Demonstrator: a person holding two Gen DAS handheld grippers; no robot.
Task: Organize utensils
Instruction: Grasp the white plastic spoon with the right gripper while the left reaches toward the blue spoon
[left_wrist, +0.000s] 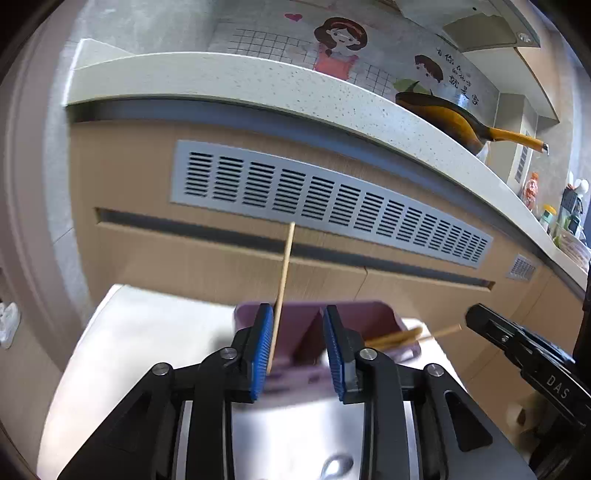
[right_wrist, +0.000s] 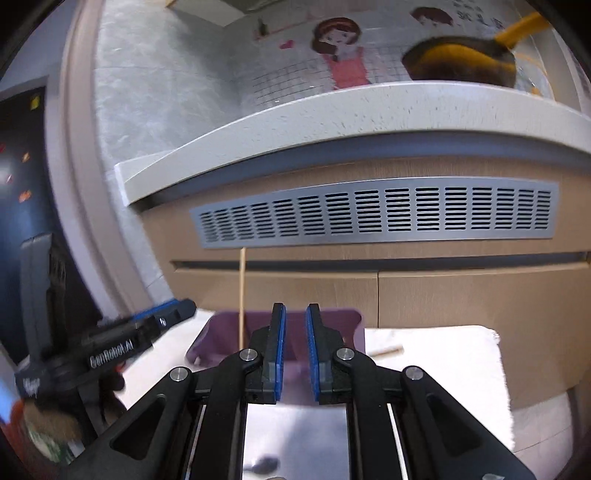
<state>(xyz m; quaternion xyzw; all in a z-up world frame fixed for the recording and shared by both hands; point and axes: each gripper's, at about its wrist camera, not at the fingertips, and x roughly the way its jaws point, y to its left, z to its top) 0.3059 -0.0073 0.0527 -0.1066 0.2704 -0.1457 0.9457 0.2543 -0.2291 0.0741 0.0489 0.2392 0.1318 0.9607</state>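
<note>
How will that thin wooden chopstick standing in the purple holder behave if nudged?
The thin wooden chopstick looks stiff and light. Standing steeply in the purple holder, it would probably tip sideways rather than bend. It leans by one blue pad of the open left gripper.

A purple holder (right_wrist: 291, 332), pale wooden chopstick (left_wrist: 283, 280), blue ribbed fingers (left_wrist: 263, 350) and a speckled white counter (left_wrist: 258, 85).

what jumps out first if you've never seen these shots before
A thin wooden chopstick stands nearly upright against the left pad of the open left gripper, above a purple holder on a white-covered surface. Behind, a long grey vent crosses the wooden cabinet front, and a yellow-handled pan sits on the counter above.
</note>
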